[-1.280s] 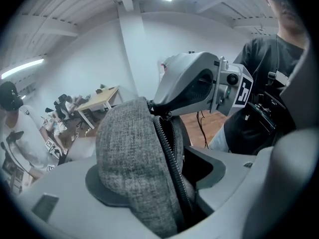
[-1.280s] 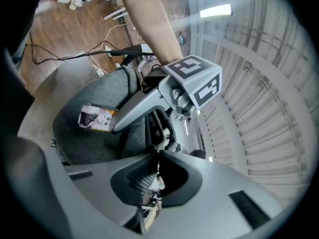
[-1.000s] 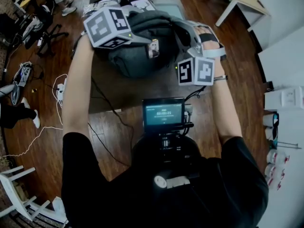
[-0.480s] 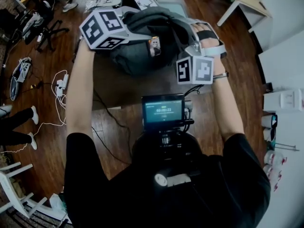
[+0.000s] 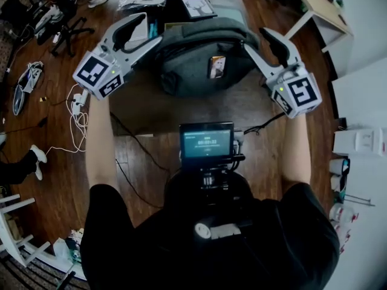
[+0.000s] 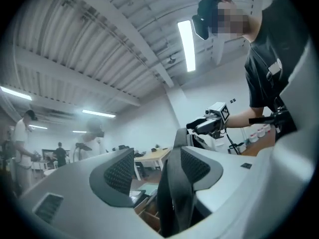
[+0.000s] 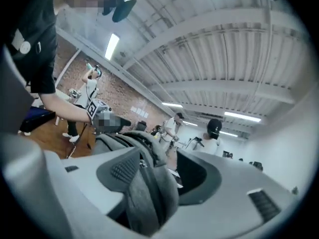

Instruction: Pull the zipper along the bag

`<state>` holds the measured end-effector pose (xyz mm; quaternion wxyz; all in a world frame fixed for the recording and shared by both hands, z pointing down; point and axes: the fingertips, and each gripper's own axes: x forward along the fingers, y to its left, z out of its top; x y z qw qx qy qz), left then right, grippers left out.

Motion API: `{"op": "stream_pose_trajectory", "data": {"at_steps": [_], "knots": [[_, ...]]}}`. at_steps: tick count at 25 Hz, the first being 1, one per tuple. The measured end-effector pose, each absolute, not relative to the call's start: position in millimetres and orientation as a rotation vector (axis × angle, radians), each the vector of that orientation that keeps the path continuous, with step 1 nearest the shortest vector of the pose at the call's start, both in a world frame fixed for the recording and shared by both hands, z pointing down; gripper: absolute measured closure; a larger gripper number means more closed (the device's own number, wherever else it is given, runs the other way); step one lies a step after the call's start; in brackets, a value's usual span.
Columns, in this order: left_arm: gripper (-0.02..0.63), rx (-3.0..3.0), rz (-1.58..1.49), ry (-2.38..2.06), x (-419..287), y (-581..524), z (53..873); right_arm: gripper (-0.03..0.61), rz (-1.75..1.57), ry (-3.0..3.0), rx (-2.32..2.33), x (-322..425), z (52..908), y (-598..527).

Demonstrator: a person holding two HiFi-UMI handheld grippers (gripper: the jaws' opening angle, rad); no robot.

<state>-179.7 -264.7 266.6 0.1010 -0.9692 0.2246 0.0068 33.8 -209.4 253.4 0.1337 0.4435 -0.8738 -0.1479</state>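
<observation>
We see the bag [image 5: 202, 53] lying on the table [image 5: 181, 113] between our two grippers. The left gripper [image 5: 150, 29] points at its left end. Its jaws have just been closing a little but stand apart, and a dark strap [image 6: 178, 193] of the bag rises between them, close against one pad and clear of the other. The right gripper [image 5: 257, 39] points at the right end. Its jaws have just been opening and are released, with the bag's grey edge and its zipper [image 7: 145, 146] between them, near one pad.
</observation>
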Motion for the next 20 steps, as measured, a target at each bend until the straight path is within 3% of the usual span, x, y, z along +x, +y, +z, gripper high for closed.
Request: {"op": "stream_pose_trajectory", "data": {"at_steps": [6, 20], "knots": [[0.324, -2.899, 0.033, 0.878, -230, -232, 345, 0.151, -0.608, -2.419, 0.918, -16, 272, -205], [0.324, -3.004, -0.101, 0.975, -213, -191, 456, 0.160, -0.442, -2.343, 0.173, -48, 315, -179]]}}
